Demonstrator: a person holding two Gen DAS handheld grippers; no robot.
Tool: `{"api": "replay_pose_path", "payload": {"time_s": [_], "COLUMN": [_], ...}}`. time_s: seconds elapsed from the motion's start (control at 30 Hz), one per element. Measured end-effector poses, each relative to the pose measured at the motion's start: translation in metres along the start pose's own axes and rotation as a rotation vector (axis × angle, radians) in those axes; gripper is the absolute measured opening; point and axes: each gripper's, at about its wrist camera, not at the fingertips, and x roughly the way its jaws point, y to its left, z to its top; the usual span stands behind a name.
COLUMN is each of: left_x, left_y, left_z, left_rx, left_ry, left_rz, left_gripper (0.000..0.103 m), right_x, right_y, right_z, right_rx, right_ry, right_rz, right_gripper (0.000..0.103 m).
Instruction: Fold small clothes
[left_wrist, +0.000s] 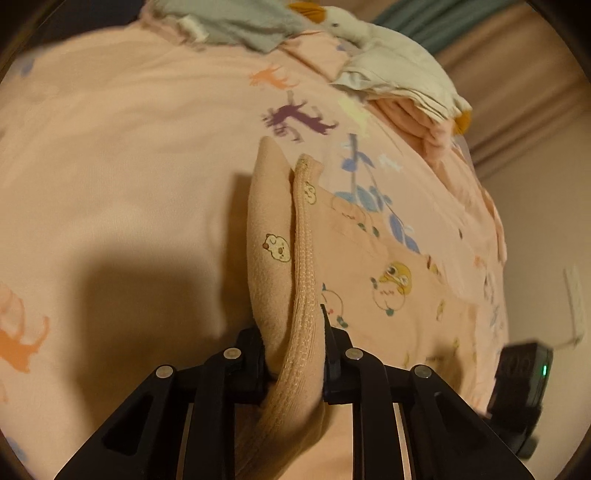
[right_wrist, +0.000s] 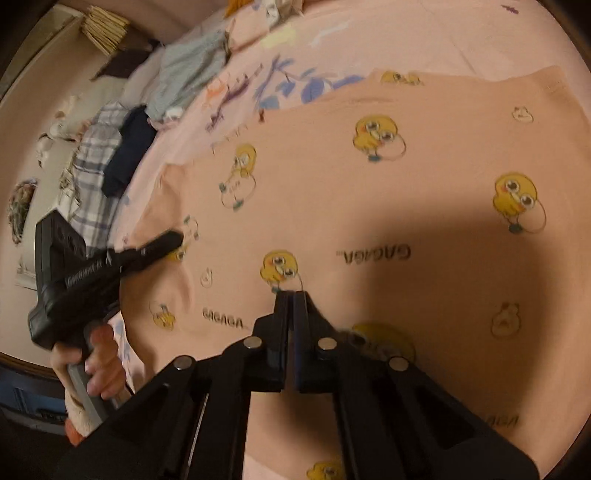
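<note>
- Your left gripper (left_wrist: 295, 354) is clamped on a ribbed hem of the shirt (left_wrist: 291, 258); in the left wrist view the cloth stands up between the fingers, centre frame, and blocks the middle of that view.
- The right gripper (right_wrist: 293, 295) has its fingers pressed together, tips down at the shirt (right_wrist: 369, 221); whether any cloth is pinched there, you can't tell.
- In the right wrist view the shirt, with its duck prints, lies flat over most of the frame on the pink sheet (right_wrist: 424, 37).
- Your left hand (right_wrist: 96, 362) and its gripper (right_wrist: 177, 238) show at lower left of that view, at the shirt's edge.
- Other clothes (right_wrist: 110, 155) are piled at upper left of the right wrist view, beside the sheet.
- A goose plush (left_wrist: 388, 62) lies at upper right of the left wrist view, well apart from the shirt.
- Folded pink cloth (left_wrist: 417, 122) sits under the plush.
</note>
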Motion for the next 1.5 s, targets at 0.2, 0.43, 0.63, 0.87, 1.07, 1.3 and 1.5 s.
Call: {"api": "replay_pose_path", "payload": {"time_s": [0.2,0.43,0.63,0.87,1.07,1.3,1.5], "left_x": [-0.004,-0.001,0.043,0.033,-0.033,-0.016,-0.022], "left_y": [-0.003,-0.042,-0.124,-0.135,-0.115,-0.064,-0.057], "left_z": [-0.001,-0.002,-0.029,-0.035,-0.034,-0.052,-0.096], "left_rx": [-0.068,-0.095,-0.097,-0.101,0.109,0.049,0.133], "left_ry": [0.021,0.044,0.185,0.292,-0.011,0.141,0.225], "left_rz": [-0.11,-0.174,-0.337,-0.461,-0.21,-0.047,-0.072], "left_gripper": [0.02,0.019,0.061,0.063,0.069,0.069,0.069], "right_x": [-0.01,-0.079,-0.129,-0.146,-0.124,-0.071,-0.059], "right_y": [-0.014,-0.041,-0.088,-0.096,-0.076,-0.057,-0.052], "right_z": [0.003,0.005,0.003,-0.004,0.002,0.014,0.029], "right_rx": [0.092,0.198,0.355,0.375,0.265,0.192,0.139], "right_ry": [0.02,-0.13,-0.275,-0.278,-0.137,-0.01,-0.046], "right_rz": [0.078,0.084,0.127,0.144,0.226,0.086,0.154], "right_gripper": [0.004,0.023,0.036,0.045,0.05,0.052,0.053]}}
